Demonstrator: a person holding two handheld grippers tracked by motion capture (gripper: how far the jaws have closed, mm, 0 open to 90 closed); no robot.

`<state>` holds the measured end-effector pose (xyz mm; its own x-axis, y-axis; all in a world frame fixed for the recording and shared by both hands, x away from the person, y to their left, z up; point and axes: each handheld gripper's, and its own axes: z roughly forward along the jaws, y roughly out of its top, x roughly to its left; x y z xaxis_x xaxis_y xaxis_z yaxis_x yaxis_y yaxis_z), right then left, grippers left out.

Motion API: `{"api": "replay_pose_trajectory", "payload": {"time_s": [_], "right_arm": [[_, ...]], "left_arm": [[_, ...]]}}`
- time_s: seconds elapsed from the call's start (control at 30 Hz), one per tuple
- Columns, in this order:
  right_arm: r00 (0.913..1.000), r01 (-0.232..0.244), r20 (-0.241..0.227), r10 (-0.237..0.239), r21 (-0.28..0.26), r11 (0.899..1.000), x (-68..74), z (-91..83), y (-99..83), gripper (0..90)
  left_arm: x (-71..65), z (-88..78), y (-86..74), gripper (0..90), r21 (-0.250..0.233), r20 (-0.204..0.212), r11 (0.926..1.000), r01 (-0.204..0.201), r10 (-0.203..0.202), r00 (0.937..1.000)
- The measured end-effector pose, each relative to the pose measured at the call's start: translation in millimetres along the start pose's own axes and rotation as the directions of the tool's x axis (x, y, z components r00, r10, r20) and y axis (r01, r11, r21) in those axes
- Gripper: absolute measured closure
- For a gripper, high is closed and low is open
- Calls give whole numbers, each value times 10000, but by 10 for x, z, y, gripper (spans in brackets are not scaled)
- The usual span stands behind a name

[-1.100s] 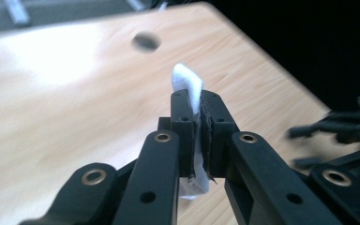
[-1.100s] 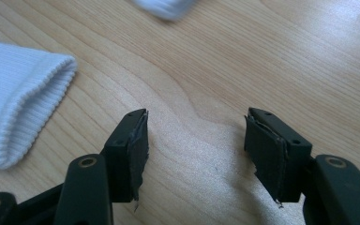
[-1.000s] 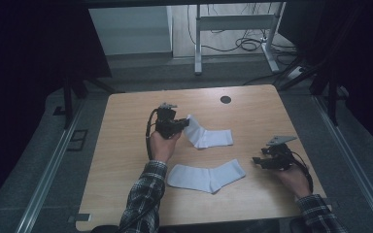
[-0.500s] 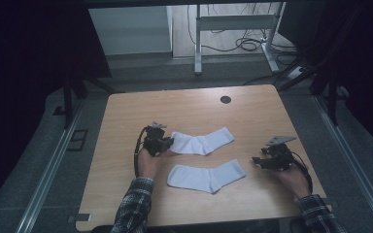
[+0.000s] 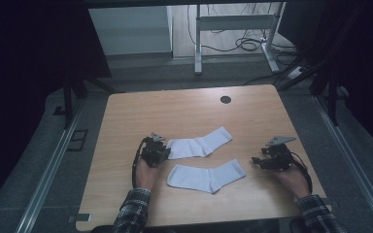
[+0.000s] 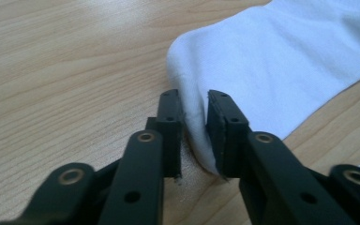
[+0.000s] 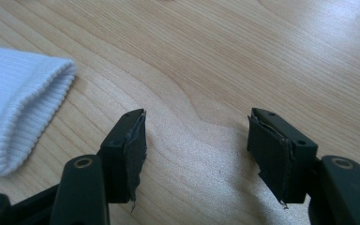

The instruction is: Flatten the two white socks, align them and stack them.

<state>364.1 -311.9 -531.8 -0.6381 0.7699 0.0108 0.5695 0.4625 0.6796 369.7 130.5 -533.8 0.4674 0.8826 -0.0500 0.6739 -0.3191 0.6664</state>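
From the high view, I am looking at two white socks lying flat on the wooden table [image 5: 126, 126]. The far sock [image 5: 199, 144] is lying just beyond the near sock [image 5: 206, 176], the two close but apart. My left gripper [image 5: 162, 151] is sitting at the far sock's left end; my right gripper [image 5: 258, 162] is hovering well to the right of the near sock, holding nothing. Beyond the table I am seeing grey floor, a metal frame's legs and loose cables, with darkness on both sides.

In the left gripper view, the jaws have just been opening. They are standing slightly apart with a fold of the far sock [image 6: 281, 61] between them, and I judge the pads are no longer pressing it. The cloth is looking soft, light and limp, so I am expecting it to sag and bunch; an end or the ribbed cuff is the place to pinch.

In the right gripper view, the jaws are standing wide apart over bare wood, with the near sock's ribbed cuff [image 7: 23, 108] lying off to one side.
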Motion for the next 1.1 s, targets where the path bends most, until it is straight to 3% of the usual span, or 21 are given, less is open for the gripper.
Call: {"api": "replay_pose_trajectory", "payload": {"time_s": [0.03, 0.13, 0.37, 0.57, 1.1], "right_arm": [[10000, 2, 1, -2, -2, 10000, 1, 1, 0, 366], [10000, -4, -7, 4, -18, 10000, 4, 2, -1, 360], [10000, 18, 10, -18, -10, 10000, 7, 4, -2, 352], [10000, 30, -13, -30, -98, 9999, 16, 12, -9, 327], [9999, -8, 120, 6, 210, 9998, 33, 9, 28, 344]], "left_arm": [[-4, -5, -8, 692, -60, -49, 10000, -40, 40, 10000], [-19, -29, -50, 580, -520, 90, 9986, -80, 85, 9999], [-14, -6, -126, 437, -632, -211, 9976, -292, 279, 9994], [32, 4, -140, 333, -560, -64, 9984, -30, 26, 10000], [21, -10, -163, 253, -422, 88, 9988, -231, 235, 9997]]}}
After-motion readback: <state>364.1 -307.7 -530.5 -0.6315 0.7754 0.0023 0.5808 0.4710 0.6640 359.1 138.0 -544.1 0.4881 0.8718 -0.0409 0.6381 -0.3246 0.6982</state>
